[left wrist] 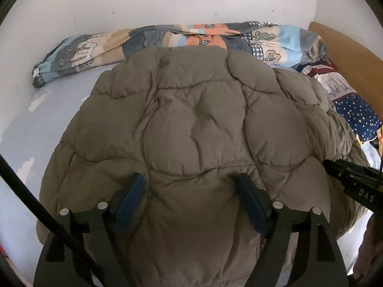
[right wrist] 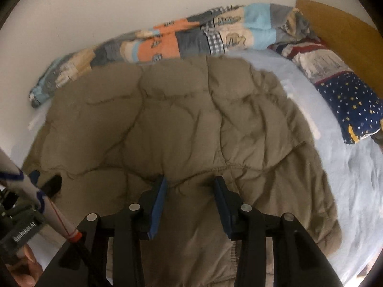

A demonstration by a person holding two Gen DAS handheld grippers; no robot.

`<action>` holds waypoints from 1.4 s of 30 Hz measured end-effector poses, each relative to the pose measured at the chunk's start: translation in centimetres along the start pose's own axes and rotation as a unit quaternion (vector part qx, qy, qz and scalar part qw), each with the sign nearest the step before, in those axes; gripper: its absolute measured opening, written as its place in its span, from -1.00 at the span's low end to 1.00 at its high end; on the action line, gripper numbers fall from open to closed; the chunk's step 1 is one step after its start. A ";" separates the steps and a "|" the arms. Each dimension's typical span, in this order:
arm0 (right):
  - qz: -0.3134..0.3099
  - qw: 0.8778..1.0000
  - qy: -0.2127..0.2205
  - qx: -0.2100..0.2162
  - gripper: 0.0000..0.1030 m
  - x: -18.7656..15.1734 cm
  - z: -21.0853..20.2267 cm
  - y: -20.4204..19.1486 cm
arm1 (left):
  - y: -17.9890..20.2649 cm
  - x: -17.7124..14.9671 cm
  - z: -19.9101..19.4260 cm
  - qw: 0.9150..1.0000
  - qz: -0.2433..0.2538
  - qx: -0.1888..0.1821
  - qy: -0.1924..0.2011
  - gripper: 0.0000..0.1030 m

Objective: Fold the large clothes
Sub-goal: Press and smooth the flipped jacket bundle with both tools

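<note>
A khaki quilted puffer jacket (left wrist: 191,110) (right wrist: 167,119) lies spread on the pale blue bed sheet (left wrist: 31,124) (right wrist: 347,167). My left gripper (left wrist: 189,183) hovers over its near part, blue-padded fingers (left wrist: 134,191) wide apart and nothing pinched; it also shows at the left edge of the right wrist view (right wrist: 44,179). My right gripper (right wrist: 190,183) stands over a gathered seam of the jacket, jaws narrower but apart, pads not pressing on the cloth. Its black tip (left wrist: 335,169) enters the left wrist view from the right, over the jacket's right edge.
A rolled patchwork quilt (left wrist: 167,38) (right wrist: 191,38) lies along the white wall behind the jacket. A navy star-print pillow (left wrist: 354,114) (right wrist: 354,105) sits at the right by a wooden headboard (left wrist: 347,52). A hand (right wrist: 24,263) holds the left gripper's handle.
</note>
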State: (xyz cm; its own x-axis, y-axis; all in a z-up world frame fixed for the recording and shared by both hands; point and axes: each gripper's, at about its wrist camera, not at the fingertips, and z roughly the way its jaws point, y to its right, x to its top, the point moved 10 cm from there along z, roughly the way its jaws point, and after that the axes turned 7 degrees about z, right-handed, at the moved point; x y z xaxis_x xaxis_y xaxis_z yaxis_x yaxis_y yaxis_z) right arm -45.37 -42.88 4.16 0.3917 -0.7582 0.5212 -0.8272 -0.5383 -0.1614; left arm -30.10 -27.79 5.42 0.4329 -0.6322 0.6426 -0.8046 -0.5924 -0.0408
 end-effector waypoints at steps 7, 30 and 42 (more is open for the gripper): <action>-0.003 1.000 -0.008 -0.020 -0.13 -0.2 0.6 0.1 | 0.5 -0.2 0.2 0.999 0.023 0.021 0.018 0.57; -0.031 0.999 0.022 -0.034 -0.11 4.1 3.1 -2.7 | -1.6 4.0 2.3 0.998 0.030 0.057 0.013 0.57; -0.001 0.999 0.033 -0.020 -0.11 4.4 0.3 -1.6 | -1.7 4.0 1.8 0.997 0.034 0.065 0.020 0.57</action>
State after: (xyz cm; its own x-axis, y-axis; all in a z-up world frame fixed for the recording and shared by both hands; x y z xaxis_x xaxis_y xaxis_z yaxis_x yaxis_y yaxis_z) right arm -42.25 -45.43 6.46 0.3682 -0.7305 0.5752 -0.8423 -0.5240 -0.1264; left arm -26.30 -30.20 6.67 0.3609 -0.6541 0.6648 -0.7710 -0.6103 -0.1820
